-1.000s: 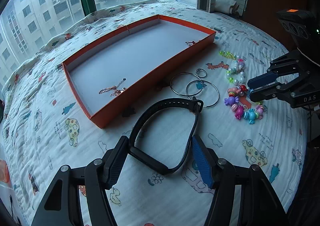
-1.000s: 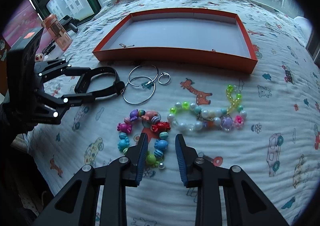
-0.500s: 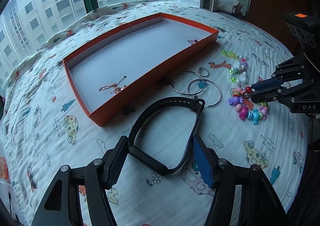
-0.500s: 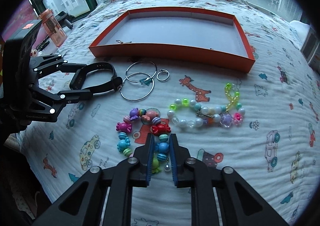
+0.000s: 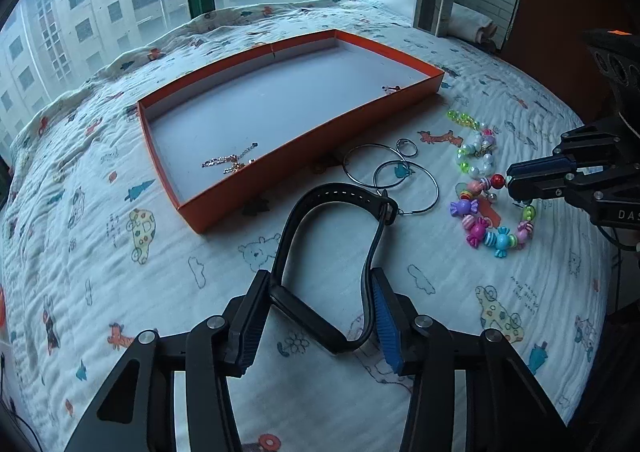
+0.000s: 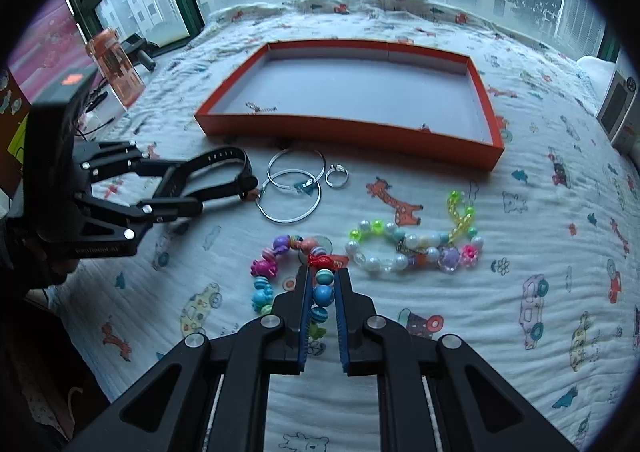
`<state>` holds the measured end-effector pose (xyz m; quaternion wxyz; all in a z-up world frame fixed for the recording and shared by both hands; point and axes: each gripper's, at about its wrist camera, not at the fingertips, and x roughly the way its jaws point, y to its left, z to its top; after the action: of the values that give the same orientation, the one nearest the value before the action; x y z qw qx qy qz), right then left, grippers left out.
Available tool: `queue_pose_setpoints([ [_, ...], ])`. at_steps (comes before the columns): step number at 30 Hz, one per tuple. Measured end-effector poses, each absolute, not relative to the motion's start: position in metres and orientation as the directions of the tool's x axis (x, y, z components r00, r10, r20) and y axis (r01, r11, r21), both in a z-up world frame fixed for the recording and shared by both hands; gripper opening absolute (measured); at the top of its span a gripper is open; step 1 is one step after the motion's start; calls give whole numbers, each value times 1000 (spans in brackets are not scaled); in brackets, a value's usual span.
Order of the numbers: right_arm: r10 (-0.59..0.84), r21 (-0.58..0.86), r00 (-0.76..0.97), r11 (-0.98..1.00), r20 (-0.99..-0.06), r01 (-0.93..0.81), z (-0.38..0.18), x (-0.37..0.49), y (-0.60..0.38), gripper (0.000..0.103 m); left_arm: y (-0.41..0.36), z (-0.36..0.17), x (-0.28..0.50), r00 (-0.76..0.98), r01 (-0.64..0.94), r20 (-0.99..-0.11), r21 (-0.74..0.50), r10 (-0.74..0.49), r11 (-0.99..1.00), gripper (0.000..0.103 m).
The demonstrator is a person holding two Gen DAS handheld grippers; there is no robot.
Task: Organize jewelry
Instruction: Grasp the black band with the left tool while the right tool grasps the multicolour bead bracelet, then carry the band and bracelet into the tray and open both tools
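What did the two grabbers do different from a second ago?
The right gripper moved forward and closed on the candy-bead bracelet. The left gripper squeezed in on the black band, bending it narrower. The hoops, pearl bracelet and orange tray stayed put.

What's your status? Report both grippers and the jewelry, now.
Left gripper shut on black looped wristband. Right gripper shut on multicolored candy-bead bracelet. Orange shallow cardboard tray ahead; silver hoops lie between.

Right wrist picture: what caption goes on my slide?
Right hand-held gripper closes on the candy-bead bracelet lying near the orange tray.
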<state>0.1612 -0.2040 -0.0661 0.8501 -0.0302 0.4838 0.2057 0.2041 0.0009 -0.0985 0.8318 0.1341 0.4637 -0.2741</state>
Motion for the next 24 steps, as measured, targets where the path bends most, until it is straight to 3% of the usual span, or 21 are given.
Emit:
queue_pose_setpoints([
  [14, 370, 156, 513, 898, -774, -412, -26, 163, -207, 13, 16, -53, 190, 498, 478, -790, -95, -358, 873, 51],
  [24, 377, 124, 574, 894, -727, -430, 8, 192, -217, 13, 15, -11, 228, 583, 415, -742, -78, -331, 906, 51],
])
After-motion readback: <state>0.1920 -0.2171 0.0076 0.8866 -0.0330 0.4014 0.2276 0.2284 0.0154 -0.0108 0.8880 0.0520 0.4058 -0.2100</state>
